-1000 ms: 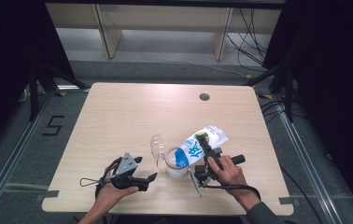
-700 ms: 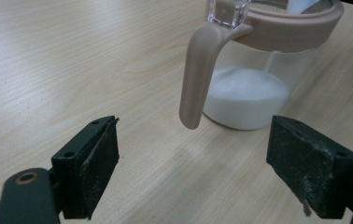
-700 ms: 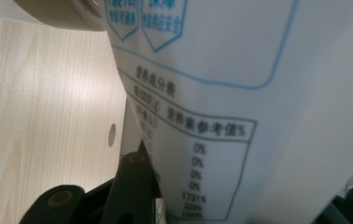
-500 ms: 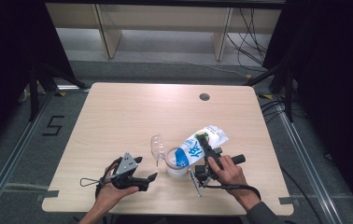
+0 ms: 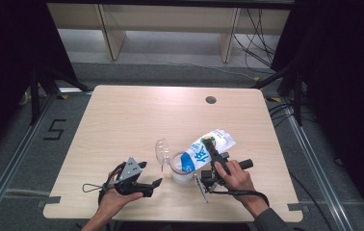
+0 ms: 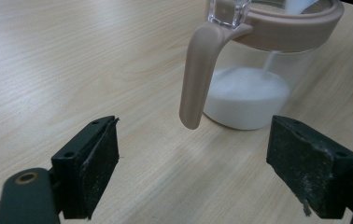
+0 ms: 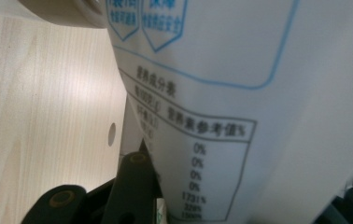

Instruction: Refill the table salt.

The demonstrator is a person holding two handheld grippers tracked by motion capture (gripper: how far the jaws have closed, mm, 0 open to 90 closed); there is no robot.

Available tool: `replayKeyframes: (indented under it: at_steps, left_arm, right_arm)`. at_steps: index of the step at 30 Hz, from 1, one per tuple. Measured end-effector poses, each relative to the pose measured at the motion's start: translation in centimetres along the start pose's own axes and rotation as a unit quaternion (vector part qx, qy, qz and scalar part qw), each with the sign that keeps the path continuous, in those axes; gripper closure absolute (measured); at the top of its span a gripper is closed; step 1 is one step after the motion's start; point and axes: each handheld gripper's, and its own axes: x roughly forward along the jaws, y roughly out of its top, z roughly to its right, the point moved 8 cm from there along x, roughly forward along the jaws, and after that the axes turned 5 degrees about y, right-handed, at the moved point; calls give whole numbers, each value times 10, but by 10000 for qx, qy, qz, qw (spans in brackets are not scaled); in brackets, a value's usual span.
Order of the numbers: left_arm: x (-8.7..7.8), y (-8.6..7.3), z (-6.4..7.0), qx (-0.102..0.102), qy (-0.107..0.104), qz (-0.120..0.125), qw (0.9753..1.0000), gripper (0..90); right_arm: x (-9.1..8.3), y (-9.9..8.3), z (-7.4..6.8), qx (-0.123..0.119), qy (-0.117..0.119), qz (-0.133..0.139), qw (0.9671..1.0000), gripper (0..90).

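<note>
Your right tool (image 5: 212, 155) pinches the white-and-blue printed bag (image 5: 204, 149), tilted mouth-down over the clear plastic jug with the tan rim and handle (image 5: 180, 168). White powder streams into the jug. Your left tool (image 5: 146, 181), jaws spread, rests just left of the jug on the light wooden table (image 5: 122, 115).

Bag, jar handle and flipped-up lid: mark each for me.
bag (image 5: 204, 150), high view, printed side.
jar handle (image 6: 196, 77), left gripper view, mid-handle.
lid (image 5: 162, 150), high view, clear disc.
</note>
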Motion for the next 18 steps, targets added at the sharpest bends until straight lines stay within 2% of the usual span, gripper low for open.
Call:
replayKeyframes:
  at_steps: [8,13,18]
  left_arm:
    - [0,0,0,5,0,-14,10000,164]
    - [0,0,0,-2,0,-2,10000,164]
    - [0,0,0,5,6,-19,10000,164]
  right_arm:
    - [0,0,1,-37,-50,-6,10000,698]
    - [0,1,0,-31,2,27,10000,700]
    - [0,0,2,-128,-21,-12,9999,703]
